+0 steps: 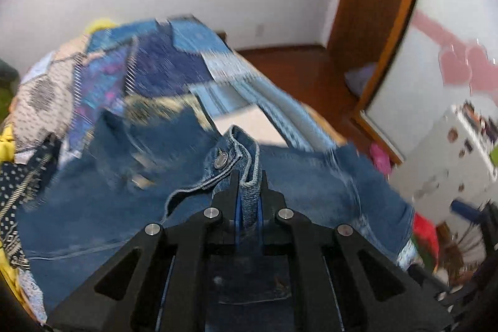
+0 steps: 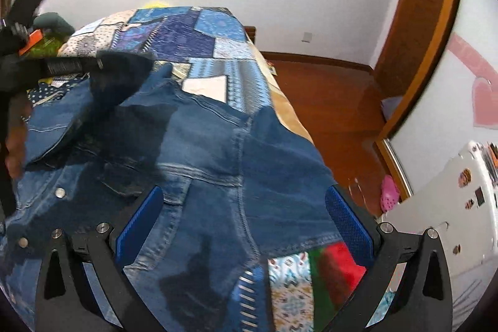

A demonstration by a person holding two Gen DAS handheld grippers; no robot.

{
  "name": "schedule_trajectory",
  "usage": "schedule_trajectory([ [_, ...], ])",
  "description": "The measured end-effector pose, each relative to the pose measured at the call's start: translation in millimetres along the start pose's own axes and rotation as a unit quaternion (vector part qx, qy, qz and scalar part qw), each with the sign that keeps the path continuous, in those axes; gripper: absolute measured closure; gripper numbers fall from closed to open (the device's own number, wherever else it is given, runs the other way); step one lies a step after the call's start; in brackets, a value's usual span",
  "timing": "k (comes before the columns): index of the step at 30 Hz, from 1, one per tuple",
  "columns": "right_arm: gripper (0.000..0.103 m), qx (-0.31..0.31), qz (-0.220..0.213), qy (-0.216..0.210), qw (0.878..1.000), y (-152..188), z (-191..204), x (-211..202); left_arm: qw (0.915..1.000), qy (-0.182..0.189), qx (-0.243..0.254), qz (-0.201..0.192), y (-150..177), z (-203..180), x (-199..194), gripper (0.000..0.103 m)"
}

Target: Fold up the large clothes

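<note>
the denim jacket (image 1: 118,201) hem is pinched by the left gripper (image 1: 249,176); the right gripper (image 2: 242,207) is spread wide, so the fold could be dragged askew.

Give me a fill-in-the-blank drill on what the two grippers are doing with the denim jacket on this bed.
1. The left gripper is ____ on a fold of the denim jacket.
2. The right gripper hovers over the jacket with its jaws ____.
3. The pads on the right gripper's fingers are coloured ____.
4. The jacket lies on a patchwork ____ covering the bed.

Missing words: shut; open; blue; quilt
</note>
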State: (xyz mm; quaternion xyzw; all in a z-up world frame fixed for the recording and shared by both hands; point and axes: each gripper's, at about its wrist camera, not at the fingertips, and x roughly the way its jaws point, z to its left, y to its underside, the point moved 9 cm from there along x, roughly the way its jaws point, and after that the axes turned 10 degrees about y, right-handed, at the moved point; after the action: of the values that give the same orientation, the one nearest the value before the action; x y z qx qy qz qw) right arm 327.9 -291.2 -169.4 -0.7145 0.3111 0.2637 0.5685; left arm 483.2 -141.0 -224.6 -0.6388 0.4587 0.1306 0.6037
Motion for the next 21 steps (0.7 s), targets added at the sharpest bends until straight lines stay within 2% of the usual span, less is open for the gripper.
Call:
schedule_trajectory([
  [4,0.000,0.004,0.014,0.009,1.000,11.5,-9.9,6.2,0.9990,0.017,0.007,0.041,22.3,-14.7,28.2,0.096],
  [8,0.000,0.014,0.028,0.012,0.999,21.8,-18.0,12.4,0.9967,0.044,0.005,0.069,38.4,-25.8,40.2,0.096],
  [13,0.000,0.028,0.046,0.009,0.999,30.4,-28.9,18.8,0.9894,0.094,-0.010,0.111,58.6,-43.2,44.4,0.091],
  [17,0.000,0.044,0.051,-0.008,0.998,27.3,-38.2,19.0,0.9821,0.125,0.026,0.138,68.4,-69.1,32.9,0.091],
  [20,0.000,0.057,0.053,-0.012,0.997,21.9,-47.2,20.4,0.9842,0.102,0.067,0.128,63.9,-77.1,12.7,0.081],
  [21,0.000,0.063,0.053,-0.014,0.997,20.3,-51.6,20.4,0.9857,0.091,0.077,0.119,62.4,-76.0,4.8,0.070],
])
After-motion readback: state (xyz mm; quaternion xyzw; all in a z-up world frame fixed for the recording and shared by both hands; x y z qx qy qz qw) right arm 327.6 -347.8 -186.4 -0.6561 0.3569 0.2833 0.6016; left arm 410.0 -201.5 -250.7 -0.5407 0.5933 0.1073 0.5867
